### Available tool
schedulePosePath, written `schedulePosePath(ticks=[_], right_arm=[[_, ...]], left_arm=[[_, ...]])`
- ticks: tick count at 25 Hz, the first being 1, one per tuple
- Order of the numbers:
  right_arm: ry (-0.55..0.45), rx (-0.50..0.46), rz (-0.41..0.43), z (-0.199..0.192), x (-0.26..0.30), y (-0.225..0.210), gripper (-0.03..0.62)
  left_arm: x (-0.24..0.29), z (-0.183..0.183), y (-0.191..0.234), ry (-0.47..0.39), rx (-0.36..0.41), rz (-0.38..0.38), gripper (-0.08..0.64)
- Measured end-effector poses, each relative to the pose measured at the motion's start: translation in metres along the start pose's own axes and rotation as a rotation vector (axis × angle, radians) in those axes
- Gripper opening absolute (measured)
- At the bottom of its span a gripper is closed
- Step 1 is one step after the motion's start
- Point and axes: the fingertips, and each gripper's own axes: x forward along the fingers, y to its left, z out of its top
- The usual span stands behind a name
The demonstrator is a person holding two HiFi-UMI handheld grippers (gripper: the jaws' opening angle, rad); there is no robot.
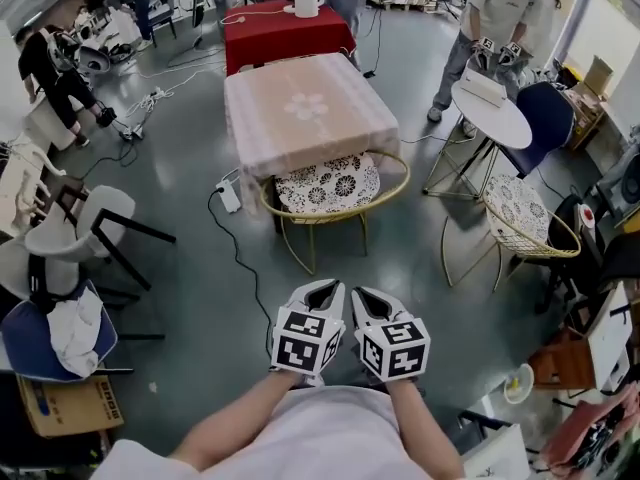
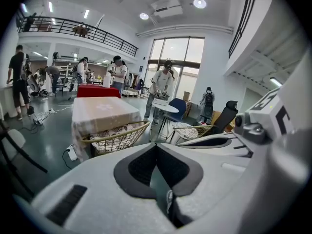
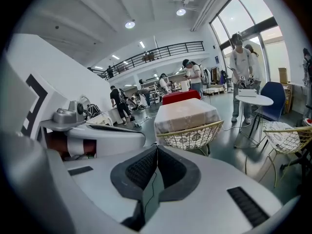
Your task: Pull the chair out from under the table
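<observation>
A gold wire chair [image 1: 335, 200] with a black-and-white patterned cushion stands tucked partly under a table with a pink cloth [image 1: 305, 108]. The same chair [image 2: 116, 137] shows ahead in the left gripper view, and the chair [image 3: 191, 134] appears again in the right gripper view. My left gripper [image 1: 325, 290] and right gripper [image 1: 364, 294] are held side by side in front of me, well short of the chair and pointing toward it. Both are shut with nothing between the jaws.
A power strip and cable [image 1: 229, 196] lie on the floor left of the chair. A second wire chair [image 1: 528, 226] and a round white table [image 1: 490, 113] stand to the right. White chairs [image 1: 85, 230] and a cardboard box [image 1: 70, 406] sit at left. People stand at the back.
</observation>
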Motion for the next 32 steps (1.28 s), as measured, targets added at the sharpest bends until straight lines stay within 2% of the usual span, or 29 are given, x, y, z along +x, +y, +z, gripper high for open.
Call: schedulePosePath(ticks=[8,13,21,32], right_arm=[[0.027,-0.061,0.089,0.02,0.021,-0.039,0.002],[0.052,-0.066,0.147,0.032,0.031,-0.072,0.002],[0.084,-0.113,0.276,0.055,0.049,-0.114,0.002],[0.161,-0.233,0.428,0.067,0.077,-0.164,0.002]], left_arm=[[0.043,0.013,0.003,0.002,-0.061,0.087,0.005],[0.071,0.03,-0.004,-0.001,-0.083,0.14,0.005],[0.114,0.054,-0.002,-0.003,-0.124,0.24,0.005],[0.173,0.066,0.011,0.019,-0.184,0.332,0.005]])
